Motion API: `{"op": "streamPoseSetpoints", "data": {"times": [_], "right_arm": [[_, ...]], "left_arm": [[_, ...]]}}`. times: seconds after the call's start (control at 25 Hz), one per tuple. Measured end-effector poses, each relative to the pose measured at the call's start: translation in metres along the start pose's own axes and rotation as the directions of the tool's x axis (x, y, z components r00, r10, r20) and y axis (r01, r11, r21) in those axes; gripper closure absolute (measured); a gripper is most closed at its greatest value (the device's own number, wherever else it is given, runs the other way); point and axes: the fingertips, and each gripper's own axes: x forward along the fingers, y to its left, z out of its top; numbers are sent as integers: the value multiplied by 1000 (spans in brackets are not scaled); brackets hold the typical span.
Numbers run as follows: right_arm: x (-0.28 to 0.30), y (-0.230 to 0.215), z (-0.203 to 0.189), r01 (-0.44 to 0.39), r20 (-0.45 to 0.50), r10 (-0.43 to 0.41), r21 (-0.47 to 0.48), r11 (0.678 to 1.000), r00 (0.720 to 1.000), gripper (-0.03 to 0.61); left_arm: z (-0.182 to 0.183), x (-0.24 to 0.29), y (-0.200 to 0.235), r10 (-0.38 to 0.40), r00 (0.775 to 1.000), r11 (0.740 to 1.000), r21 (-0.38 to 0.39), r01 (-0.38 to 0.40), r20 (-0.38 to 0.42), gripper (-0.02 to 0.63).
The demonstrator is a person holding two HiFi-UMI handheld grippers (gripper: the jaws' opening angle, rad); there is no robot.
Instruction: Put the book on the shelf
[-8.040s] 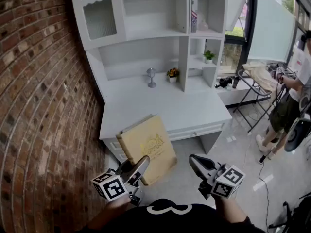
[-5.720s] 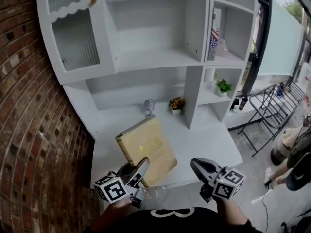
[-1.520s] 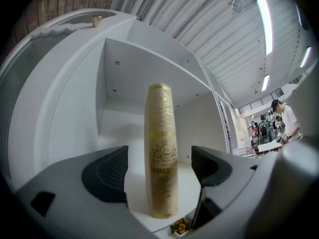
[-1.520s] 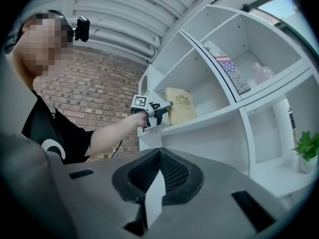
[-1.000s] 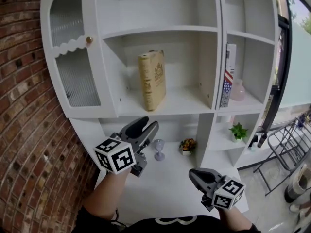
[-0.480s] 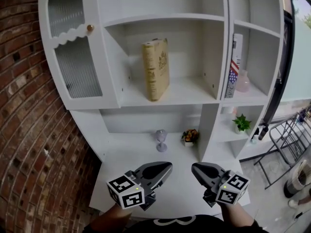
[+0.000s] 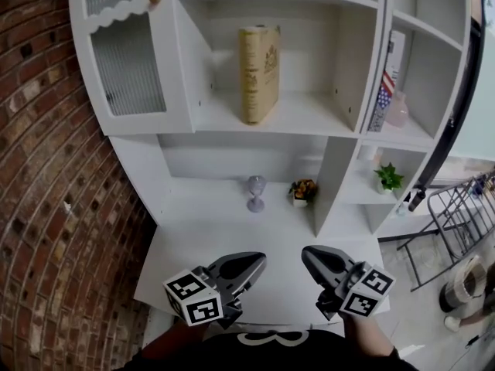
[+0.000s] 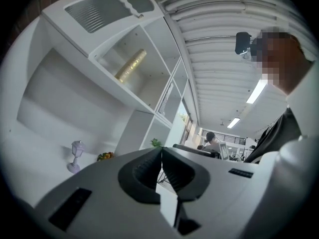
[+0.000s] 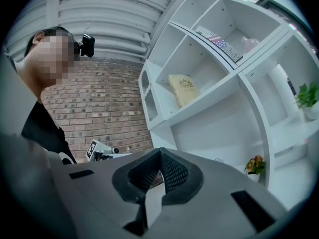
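The tan book [image 7: 258, 73] stands upright on the white shelf [image 7: 286, 120] of the wall unit, spine toward me; it shows too in the left gripper view as the book [image 8: 130, 64] and in the right gripper view as the book [image 9: 183, 89]. Both grippers hang low over the desk, far below the book. My left gripper [image 7: 257, 263] is shut with nothing in it, its jaws meeting at the tips [image 8: 161, 150]. My right gripper [image 7: 308, 254] is shut and empty as well [image 9: 159, 151].
A small lilac lamp [image 7: 255, 192] and a flower pot [image 7: 302, 192] stand at the back of the white desk [image 7: 178, 261]. A flag-covered book [image 7: 384, 90] and a pink vase [image 7: 397, 110] fill the right shelf, a green plant [image 7: 388, 179] below. Brick wall [image 7: 46, 207] at left.
My left gripper has dropped from shelf height to just above the desk front and its jaws have closed. The book stays standing on the shelf. The right gripper has barely moved.
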Motion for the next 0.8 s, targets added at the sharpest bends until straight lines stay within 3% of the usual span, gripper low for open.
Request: {"op": "streamPoseSetpoints", "data": {"times": [0.44,0.8], "right_arm": [[-7,-9,-32,22,-33,-21,36,999,999,569],[-11,-7,-33,-26,-35,28,34,999,999,569]], "left_arm": [[-23,3,2,1,999,1000,-12,-2,-45,610],[-30,12,0,22,998,999,-37,-24,-53,610]]}}
